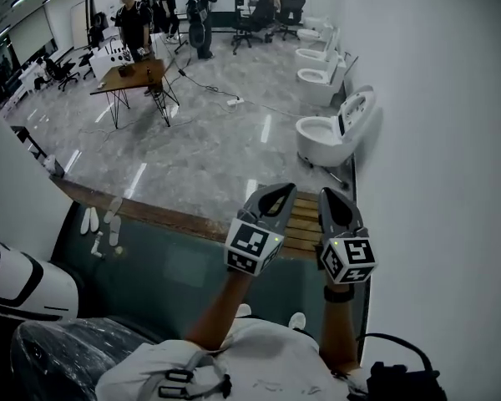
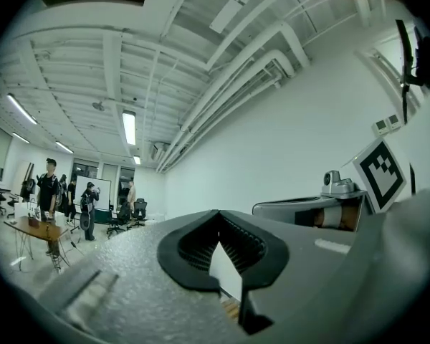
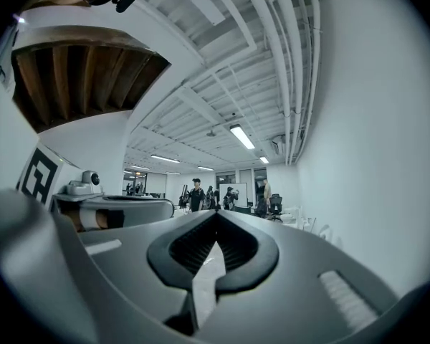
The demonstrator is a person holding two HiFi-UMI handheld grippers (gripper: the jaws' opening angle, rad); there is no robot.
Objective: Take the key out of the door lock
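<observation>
From the head view, my left claw (image 1: 275, 195) and right claw (image 1: 334, 197) are raised side by side, pointing across the open room past a row of toilets (image 1: 330, 132) along the white wall. In the left gripper view, my left claw (image 2: 218, 217) is pressed together and holds nothing. In the right gripper view, my right claw (image 3: 216, 217) is likewise closed and empty. No view shows me where the key is.

Left hand-held gripper (image 1: 275, 194) and right hand-held gripper (image 1: 334, 199) side by side, toilets (image 1: 327, 136) along white wall (image 1: 438, 140)

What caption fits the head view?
Left claw and right claw, shut and empty, side by side near a white wall lined with toilets.
</observation>
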